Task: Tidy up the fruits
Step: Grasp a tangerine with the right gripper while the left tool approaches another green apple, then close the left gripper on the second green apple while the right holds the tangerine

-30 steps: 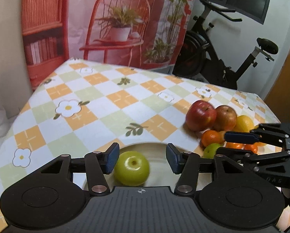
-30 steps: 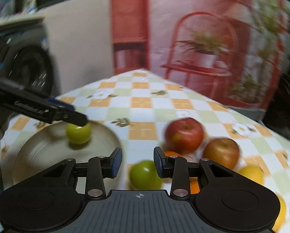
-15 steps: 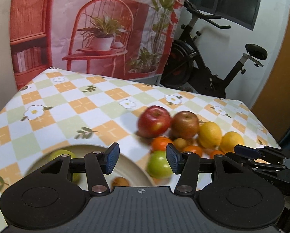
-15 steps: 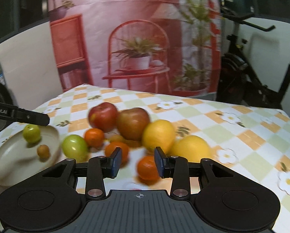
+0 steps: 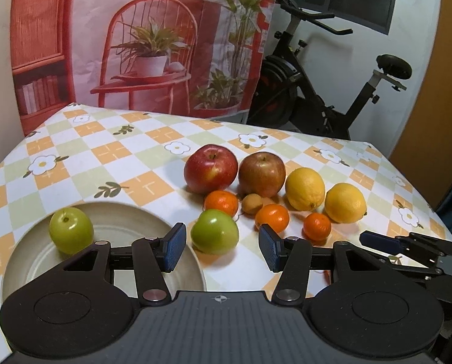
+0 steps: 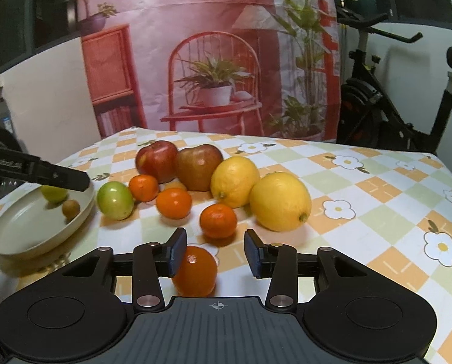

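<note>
A checked tablecloth with flowers covers the table, and at about nine o'clock on it sits a beige plate holding a green apple and a small brownish fruit.

The rest of the fruit clusters near the cloth's centre. Two red apples stand at twelve o'clock of the cluster, touching. Two lemons lie at three o'clock, side by side. A second green apple rests on the cloth at nine o'clock of the cluster, just beside the plate's rim. Several mandarins and a small tan fruit fill the middle.

The left gripper has its fingers parted and grips nothing. The second green apple lies just ahead of the gap, toward the left finger, untouched.

The right gripper is opening its jaws. One mandarin sits on the cloth low between them, at the left pad, with clear space to the right pad; whether the left pad touches it I cannot tell. Another mandarin lies at twelve o'clock, just past the fingertips.
</note>
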{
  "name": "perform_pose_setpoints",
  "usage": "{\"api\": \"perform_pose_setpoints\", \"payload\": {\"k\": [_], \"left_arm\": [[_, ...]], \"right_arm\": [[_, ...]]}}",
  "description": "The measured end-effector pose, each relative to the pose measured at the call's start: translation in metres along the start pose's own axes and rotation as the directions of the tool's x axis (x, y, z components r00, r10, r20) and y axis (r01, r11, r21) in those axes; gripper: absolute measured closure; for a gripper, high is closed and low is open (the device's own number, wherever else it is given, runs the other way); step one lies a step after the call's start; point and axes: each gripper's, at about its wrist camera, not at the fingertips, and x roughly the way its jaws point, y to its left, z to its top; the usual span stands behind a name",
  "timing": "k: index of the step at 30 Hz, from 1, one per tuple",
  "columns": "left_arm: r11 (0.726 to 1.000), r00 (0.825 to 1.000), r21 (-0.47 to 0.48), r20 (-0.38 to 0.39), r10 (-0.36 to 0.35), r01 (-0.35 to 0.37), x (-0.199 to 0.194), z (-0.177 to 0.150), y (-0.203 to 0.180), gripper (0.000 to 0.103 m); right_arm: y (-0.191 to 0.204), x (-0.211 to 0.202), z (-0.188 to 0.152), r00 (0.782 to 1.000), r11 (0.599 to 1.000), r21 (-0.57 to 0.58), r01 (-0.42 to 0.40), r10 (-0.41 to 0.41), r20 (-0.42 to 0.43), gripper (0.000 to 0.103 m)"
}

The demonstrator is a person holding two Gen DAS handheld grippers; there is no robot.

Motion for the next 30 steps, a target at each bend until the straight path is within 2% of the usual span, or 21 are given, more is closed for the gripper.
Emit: {"api": "perform_pose_setpoints", "payload": {"k": [9, 17, 30], "left_arm": [[1.000, 1.000, -0.007, -0.012, 0.008, -0.008, -0.001, -0.004, -0.001, 0.047], [1.000, 0.999, -0.023, -0.030, 0.013, -0.014, 0.001, -0.008, 0.000, 0.047], [0.999, 0.999, -0.027, -0.029, 0.018, -0.019, 0.000, -0.009, 0.001, 0.047]], "right_arm": [[0.017, 0.002, -0.002, 0.998, 0.996, -0.063, -0.058, 0.057, -0.024, 0.063], [0.011, 0.003, -0.005, 0.989, 0.991, -0.026, -0.133, 0.131, -0.067, 0.063], [0.016, 0.004, -0.007, 0.983, 0.986, -0.053, -0.157, 0.151, -0.104, 0.064]]}}
